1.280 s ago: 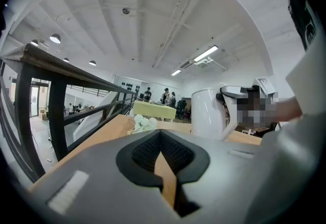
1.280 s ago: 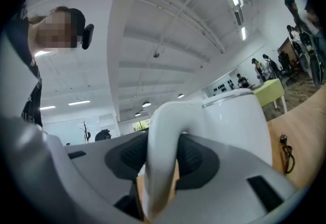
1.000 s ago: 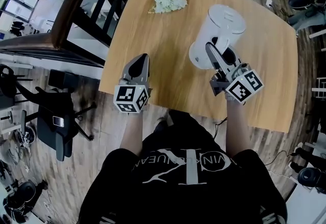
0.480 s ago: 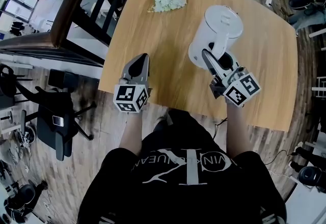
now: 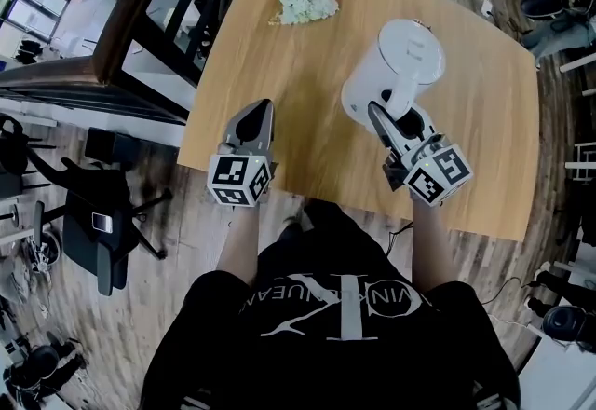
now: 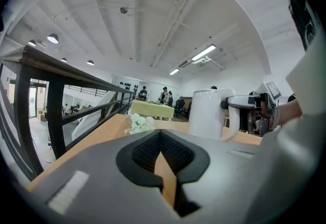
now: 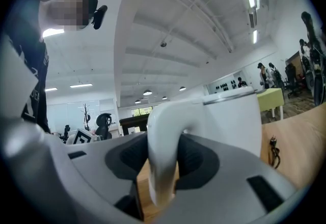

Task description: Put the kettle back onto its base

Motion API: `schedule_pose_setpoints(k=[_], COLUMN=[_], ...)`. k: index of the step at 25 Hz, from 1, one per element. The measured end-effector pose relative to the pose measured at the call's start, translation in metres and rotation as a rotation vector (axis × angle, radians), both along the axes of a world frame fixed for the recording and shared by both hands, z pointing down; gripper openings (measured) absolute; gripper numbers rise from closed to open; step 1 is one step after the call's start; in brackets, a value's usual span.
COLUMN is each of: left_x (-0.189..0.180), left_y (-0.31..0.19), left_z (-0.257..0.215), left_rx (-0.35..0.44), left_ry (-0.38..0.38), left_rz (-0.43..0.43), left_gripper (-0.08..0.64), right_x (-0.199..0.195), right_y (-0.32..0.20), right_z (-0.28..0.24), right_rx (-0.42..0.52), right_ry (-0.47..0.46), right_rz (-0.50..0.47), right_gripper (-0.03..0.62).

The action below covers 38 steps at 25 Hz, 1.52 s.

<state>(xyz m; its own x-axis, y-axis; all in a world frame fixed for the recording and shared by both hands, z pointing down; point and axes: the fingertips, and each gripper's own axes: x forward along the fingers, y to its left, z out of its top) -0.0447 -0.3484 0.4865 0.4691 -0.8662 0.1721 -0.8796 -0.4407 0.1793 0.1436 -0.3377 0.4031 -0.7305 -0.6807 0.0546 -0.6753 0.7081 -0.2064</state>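
We saw one container, a white electric kettle (image 5: 402,63), upright over the wooden table (image 5: 298,82) in the upper right of the head view. Its lid (image 5: 413,49) was shut, so we could not see what was inside. From above we could not make out the base as separate from the kettle's round foot, nor tell whether the kettle stood down or hung just clear.

The right gripper (image 5: 395,116) had its jaws on either side of the kettle's handle (image 5: 400,97). In the right gripper view the pale handle (image 7: 162,136) filled the gap between the dark pads (image 7: 196,159), which pressed on it from both sides. The kettle body (image 7: 232,121) rose just behind it. That gripper pointed roughly level towards the top of the head view, with our right forearm reaching up from the lower edge.

The left gripper (image 5: 262,110) was at centre left, by the table's near edge and well apart from the kettle. Its jaws met at the tips (image 6: 160,135) and held nothing; only a wedge of tabletop showed between them. It tipped slightly downward.

A bunch of white flowers (image 5: 307,2) lay near the table's far edge, at the top of the frame.
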Motion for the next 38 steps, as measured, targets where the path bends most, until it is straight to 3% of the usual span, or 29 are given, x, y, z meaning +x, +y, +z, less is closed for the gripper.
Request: schedule_pose_setpoints(k=[5,16,28,38], left_x=[0.000,-0.002,0.001,0.001], left_y=[0.002,0.004,0.006,0.009], left_z=[0.000,0.002,0.001,0.000], left_rx=[-0.001,-0.009,-0.007,-0.008], left_ry=[0.000,0.000,0.004,0.000], left_rz=[0.003,-0.003,0.004,0.008], left_gripper=[0.003,0.002,0.003,0.003], right_x=[-0.004,-0.011,0.001,0.010], right_y=[0.001,-0.021,-0.005,0.006], right_z=[0.004,0.001,0.004,0.004], right_rx=[-0.004,-0.009,-0.025,-0.044], right_ry=[0.028,-0.008,0.011,0.072], right_rz=[0.031,0.150,0.005,-0.179], right_gripper=[0.152,0.151,0.152,0.152])
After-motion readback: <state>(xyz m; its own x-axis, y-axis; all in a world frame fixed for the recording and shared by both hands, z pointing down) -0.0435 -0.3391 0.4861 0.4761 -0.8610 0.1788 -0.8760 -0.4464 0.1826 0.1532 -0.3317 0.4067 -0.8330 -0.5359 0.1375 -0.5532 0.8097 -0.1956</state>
